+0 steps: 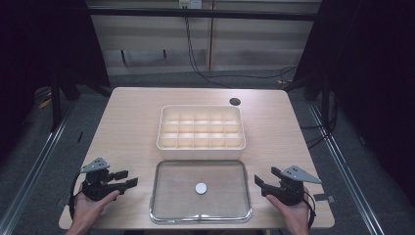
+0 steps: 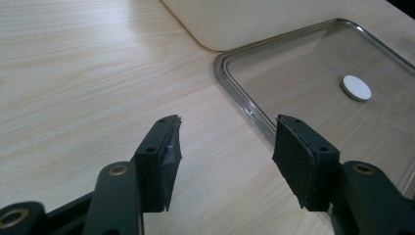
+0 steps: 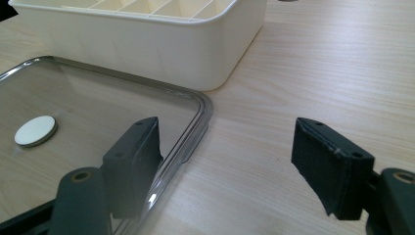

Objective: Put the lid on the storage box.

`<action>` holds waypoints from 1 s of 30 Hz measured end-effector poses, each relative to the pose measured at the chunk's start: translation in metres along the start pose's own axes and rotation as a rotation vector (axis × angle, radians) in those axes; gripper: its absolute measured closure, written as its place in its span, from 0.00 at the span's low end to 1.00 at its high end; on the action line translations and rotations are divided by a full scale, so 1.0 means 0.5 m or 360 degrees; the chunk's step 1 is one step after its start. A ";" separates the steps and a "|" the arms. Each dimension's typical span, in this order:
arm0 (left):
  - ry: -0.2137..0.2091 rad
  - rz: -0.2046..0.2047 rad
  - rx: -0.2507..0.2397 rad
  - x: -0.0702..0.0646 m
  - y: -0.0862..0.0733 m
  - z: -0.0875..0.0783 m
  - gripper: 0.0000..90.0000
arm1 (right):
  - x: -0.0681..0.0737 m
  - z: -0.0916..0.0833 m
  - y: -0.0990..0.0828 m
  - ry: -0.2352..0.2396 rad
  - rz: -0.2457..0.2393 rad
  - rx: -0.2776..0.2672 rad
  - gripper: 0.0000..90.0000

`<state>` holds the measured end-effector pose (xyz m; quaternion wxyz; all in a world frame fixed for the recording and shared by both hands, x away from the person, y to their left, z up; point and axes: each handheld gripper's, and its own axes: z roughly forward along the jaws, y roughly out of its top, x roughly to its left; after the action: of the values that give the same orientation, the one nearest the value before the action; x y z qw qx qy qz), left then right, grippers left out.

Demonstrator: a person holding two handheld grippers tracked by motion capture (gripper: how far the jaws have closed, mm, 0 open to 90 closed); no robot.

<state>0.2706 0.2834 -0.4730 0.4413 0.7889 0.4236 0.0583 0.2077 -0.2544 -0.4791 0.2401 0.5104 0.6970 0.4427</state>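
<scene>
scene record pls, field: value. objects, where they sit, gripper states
surface: light wooden table
box: cream plastic organiser box with open compartments, centre of table
lid: clear rectangular lid, flat on table, near side of box
disc: small white round disc at lid's middle
left gripper: open, left of lid, holding nothing
right gripper: open, right of lid, holding nothing

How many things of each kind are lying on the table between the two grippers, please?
Cream compartment box: 1
Clear lid: 1
White round disc, lying on the lid: 1
Total: 3
</scene>
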 end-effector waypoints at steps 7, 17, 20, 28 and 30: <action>-0.0024 0.0036 0.0018 -0.001 -0.003 -0.008 0.50 | 0.002 -0.015 0.006 -0.0035 0.0041 -0.0035 0.42; -0.0079 0.0027 -0.0029 -0.010 0.001 -0.012 0.43 | 0.046 -0.011 0.012 0.0069 -0.0029 0.0078 0.48; -0.0033 0.0046 -0.0023 -0.007 0.010 -0.006 0.44 | 0.046 0.002 0.015 0.0171 0.0014 0.0130 0.46; -0.0053 0.0118 0.0079 -0.031 0.061 0.037 0.49 | 0.049 0.032 0.056 0.0230 0.0013 0.0307 0.46; -0.0079 0.0148 0.0059 -0.047 0.080 0.042 0.51 | 0.055 0.038 0.070 0.0248 0.0002 0.0306 0.47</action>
<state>0.2901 0.2429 -0.4494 0.4338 0.8170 0.3764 0.0515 0.2299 -0.2187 -0.4551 0.1349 0.4954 0.7525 0.4125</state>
